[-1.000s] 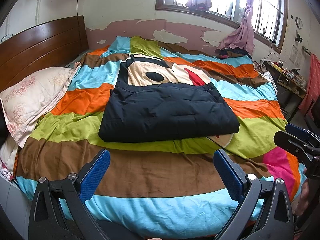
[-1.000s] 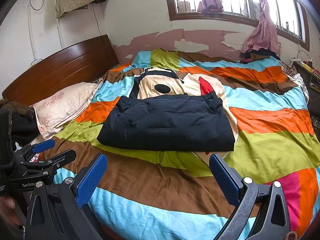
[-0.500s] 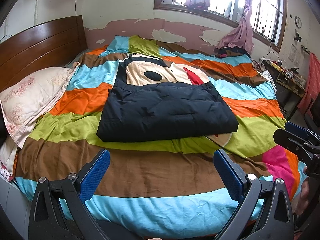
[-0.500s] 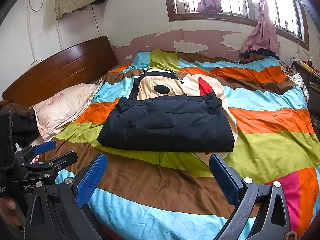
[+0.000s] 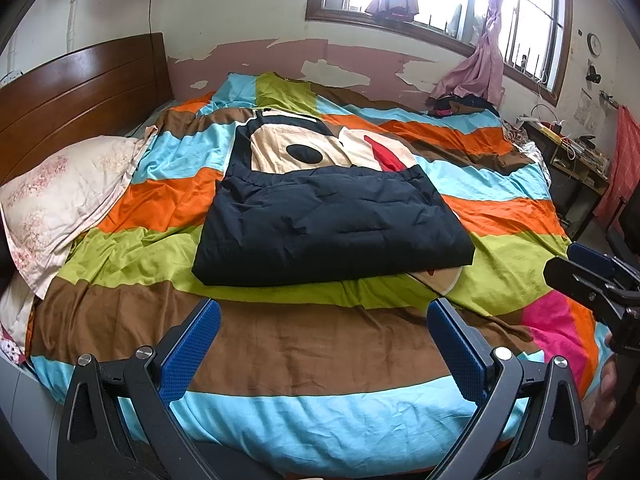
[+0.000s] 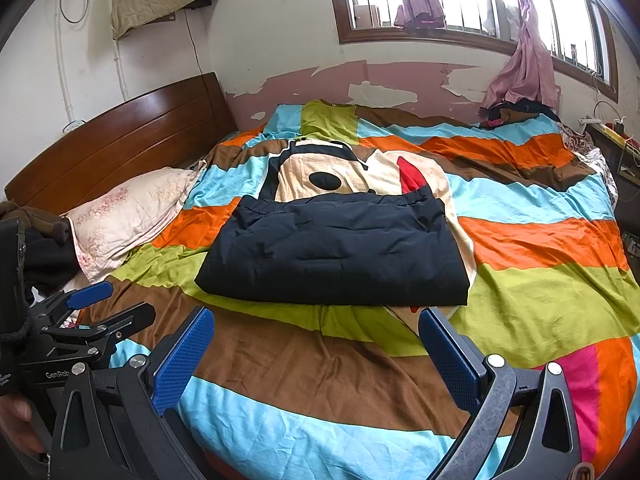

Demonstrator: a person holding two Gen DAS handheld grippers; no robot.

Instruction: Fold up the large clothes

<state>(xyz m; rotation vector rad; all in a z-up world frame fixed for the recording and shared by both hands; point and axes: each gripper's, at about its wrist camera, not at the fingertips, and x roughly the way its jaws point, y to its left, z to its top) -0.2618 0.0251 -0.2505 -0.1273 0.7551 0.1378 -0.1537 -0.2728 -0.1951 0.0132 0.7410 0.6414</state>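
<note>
A dark navy padded garment (image 5: 332,228) lies folded into a flat rectangle in the middle of the bed; it also shows in the right wrist view (image 6: 336,256). My left gripper (image 5: 320,340) is open and empty, held over the near brown stripe, short of the garment's front edge. My right gripper (image 6: 316,344) is open and empty, also short of that edge. Each gripper shows at the side of the other's view: the right one (image 5: 580,276), the left one (image 6: 104,308).
The bed carries a striped quilt (image 5: 280,344) with a cartoon face. A floral pillow (image 5: 60,196) lies at the left by the wooden headboard (image 5: 80,92). Clothes (image 5: 460,104) are piled at the far right corner. A cluttered desk (image 5: 576,148) stands to the right.
Both views have shifted only slightly; the garment sits a touch lower in the left wrist view. Both grippers stay open and empty.
</note>
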